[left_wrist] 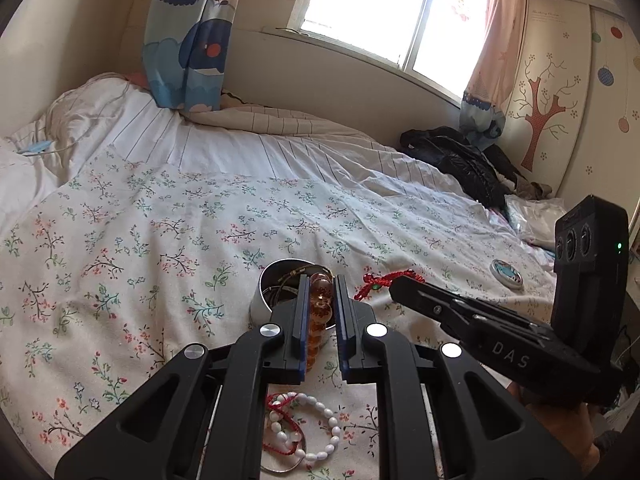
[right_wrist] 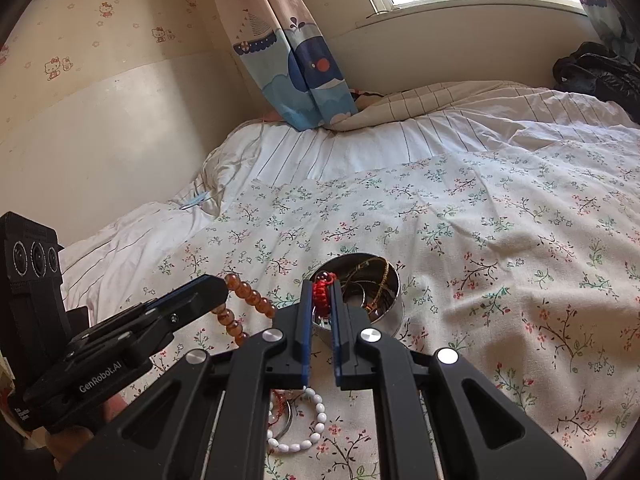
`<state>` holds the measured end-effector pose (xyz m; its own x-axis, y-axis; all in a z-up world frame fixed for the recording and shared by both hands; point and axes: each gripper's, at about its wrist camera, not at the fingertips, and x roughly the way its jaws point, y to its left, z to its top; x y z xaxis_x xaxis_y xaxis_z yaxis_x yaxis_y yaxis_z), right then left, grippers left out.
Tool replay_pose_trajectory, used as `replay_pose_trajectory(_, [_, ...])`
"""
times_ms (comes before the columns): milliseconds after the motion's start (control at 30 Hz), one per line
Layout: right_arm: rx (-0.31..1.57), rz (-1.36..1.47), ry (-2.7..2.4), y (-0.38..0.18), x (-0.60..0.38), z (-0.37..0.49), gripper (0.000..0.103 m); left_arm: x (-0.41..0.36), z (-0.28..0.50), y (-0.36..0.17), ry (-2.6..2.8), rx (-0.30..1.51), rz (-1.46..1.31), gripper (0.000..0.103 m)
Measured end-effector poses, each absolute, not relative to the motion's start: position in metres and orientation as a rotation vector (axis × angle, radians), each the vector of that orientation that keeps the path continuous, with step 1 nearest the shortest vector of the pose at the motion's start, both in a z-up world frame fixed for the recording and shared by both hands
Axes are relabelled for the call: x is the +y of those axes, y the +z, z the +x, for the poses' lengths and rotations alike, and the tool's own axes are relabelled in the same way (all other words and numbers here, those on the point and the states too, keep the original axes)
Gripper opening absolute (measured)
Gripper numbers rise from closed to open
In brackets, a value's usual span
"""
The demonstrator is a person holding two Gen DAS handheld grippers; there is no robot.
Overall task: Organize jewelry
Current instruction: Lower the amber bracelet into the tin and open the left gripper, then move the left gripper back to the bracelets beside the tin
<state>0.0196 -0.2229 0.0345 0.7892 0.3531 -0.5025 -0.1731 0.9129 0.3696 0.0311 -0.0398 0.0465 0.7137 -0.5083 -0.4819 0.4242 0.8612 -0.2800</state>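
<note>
Jewelry, mixed lot, on a floral bedspread (left_wrist: 160, 216). Left wrist view: amber bead bracelet (left_wrist: 320, 312) pinched between the fingers of the left gripper (left_wrist: 321, 312), hanging just over the round metal tin (left_wrist: 260, 296), which already holds bangles; red knotted cord bracelet (left_wrist: 380, 280) gripped at the tip of the right gripper (left_wrist: 396, 286); white bead bracelet (left_wrist: 320, 432), a red cord and a metal bangle loose on the bed near the camera; small round lid (left_wrist: 507, 274) apart, to the right. Right wrist view: right gripper (right_wrist: 322, 300) fingers pressed on the red cord bracelet (right_wrist: 320, 292) before the tin (right_wrist: 384, 320); left gripper (right_wrist: 216, 286) holding the amber beads (right_wrist: 248, 300) left of it. Step judged: carrying both pieces to the tin. Next: centre each over the opening, then spread the fingers.
</note>
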Motion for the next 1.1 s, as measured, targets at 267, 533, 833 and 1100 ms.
replay_pose_trajectory(267, [0.603,0.327,0.272,0.031,-0.231,0.04,0.009,-0.051,0.062,0.048,-0.567,0.588,-0.239,0.011])
replay_pose_trajectory(533, [0.618,0.347,0.261,0.025,-0.239,0.056,0.009,-0.064,0.096,0.032,-0.598,0.649,-0.312,0.011])
replay_pose_trajectory(833, [0.697,0.3,0.309,0.006,-0.218,0.089,0.01,-0.053,0.13,0.003,-0.36,0.746,-0.312,0.035])
replay_pose_trajectory(1100, [0.703,0.303,0.196,0.002,-0.234,0.092,0.042,-0.035,0.126,0.006,-0.218,0.71,-0.285,0.066])
